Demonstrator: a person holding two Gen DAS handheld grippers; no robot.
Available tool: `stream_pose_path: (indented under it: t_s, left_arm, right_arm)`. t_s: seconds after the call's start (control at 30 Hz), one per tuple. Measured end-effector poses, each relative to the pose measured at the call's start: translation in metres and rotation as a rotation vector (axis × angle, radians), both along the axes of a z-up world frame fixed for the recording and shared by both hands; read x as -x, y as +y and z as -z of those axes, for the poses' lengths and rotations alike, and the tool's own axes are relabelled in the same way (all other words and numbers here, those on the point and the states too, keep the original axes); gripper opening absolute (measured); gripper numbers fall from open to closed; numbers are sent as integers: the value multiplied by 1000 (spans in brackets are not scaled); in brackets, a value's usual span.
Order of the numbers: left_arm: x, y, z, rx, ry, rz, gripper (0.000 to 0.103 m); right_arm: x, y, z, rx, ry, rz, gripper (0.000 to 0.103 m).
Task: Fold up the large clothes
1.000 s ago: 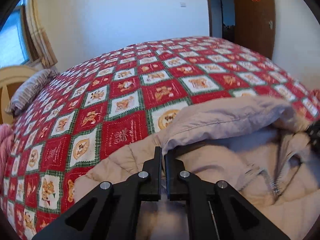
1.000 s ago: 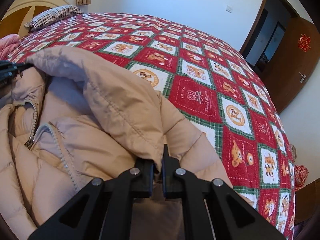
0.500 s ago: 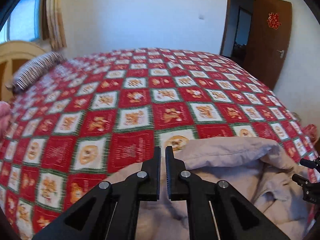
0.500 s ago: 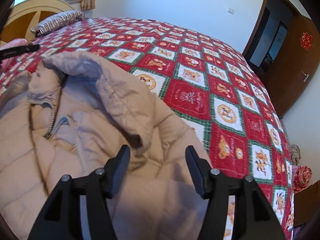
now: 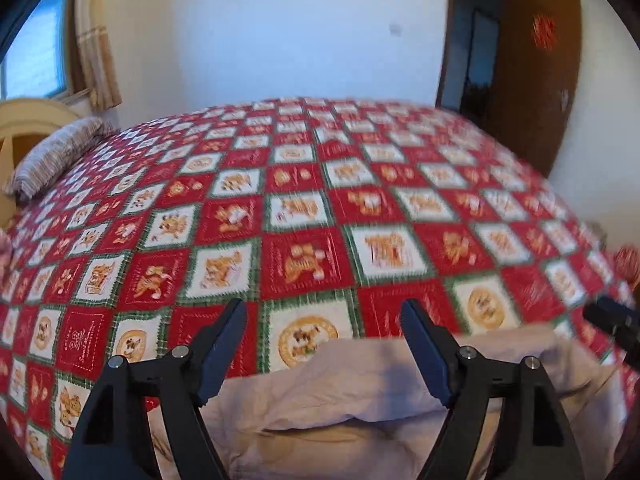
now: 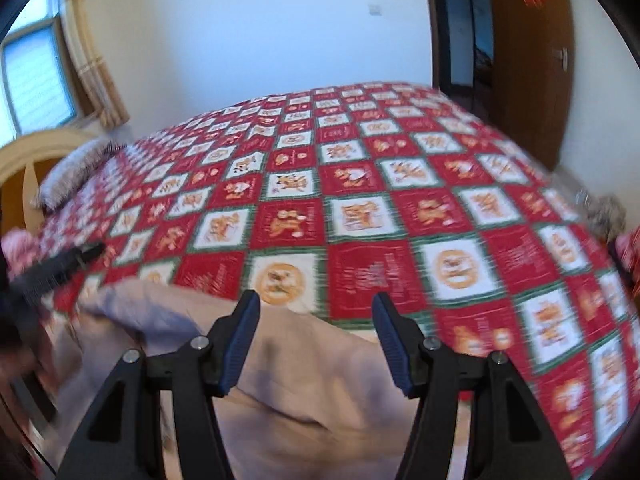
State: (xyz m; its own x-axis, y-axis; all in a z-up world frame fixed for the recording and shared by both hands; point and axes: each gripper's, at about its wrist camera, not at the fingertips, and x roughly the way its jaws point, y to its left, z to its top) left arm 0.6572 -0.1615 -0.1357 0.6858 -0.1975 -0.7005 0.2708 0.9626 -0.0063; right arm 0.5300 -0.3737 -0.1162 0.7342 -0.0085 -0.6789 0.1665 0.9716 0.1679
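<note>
A beige puffer jacket (image 5: pixel 360 392) lies on the near part of a bed with a red, white and green patchwork quilt (image 5: pixel 304 216). My left gripper (image 5: pixel 324 320) is open and empty, held above the jacket's far edge. The jacket also shows in the right wrist view (image 6: pixel 304 368), low and left. My right gripper (image 6: pixel 316 312) is open and empty above it. The right gripper's tip shows at the right edge of the left wrist view (image 5: pixel 612 320). The left gripper's tip shows at the left of the right wrist view (image 6: pixel 60 268). Both views are blurred.
A striped pillow (image 5: pixel 56 156) and a cream headboard (image 5: pixel 20 120) are at the far left. A window with a curtain (image 6: pixel 96 64) is behind them. A brown door (image 5: pixel 536 76) stands open at the far right. Something pink (image 6: pixel 18 252) lies by the bed's left side.
Both grippers have let go of the jacket and opened, the right one first. Both have lifted and tilted up, so more quilt and wall show. The jacket has dropped flat on the bed.
</note>
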Motion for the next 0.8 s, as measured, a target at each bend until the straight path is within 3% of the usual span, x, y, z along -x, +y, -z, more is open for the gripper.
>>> stream_pose_path:
  t_s: [0.17, 0.27, 0.4, 0.8]
  left_arm:
    - [9, -5, 39, -57, 55, 41, 79]
    - [9, 2, 57, -26, 105, 30, 79]
    - [11, 5, 66, 5, 121, 26, 83]
    - [6, 10, 85, 46, 157, 7, 98]
  right_arm:
    - [-14, 22, 22, 3, 37, -35, 61]
    - [-10, 30, 40, 33, 65, -57, 61]
    - [-4, 30, 61, 57, 97, -61, 61]
    - [-4, 36, 85, 106, 132, -66, 62]
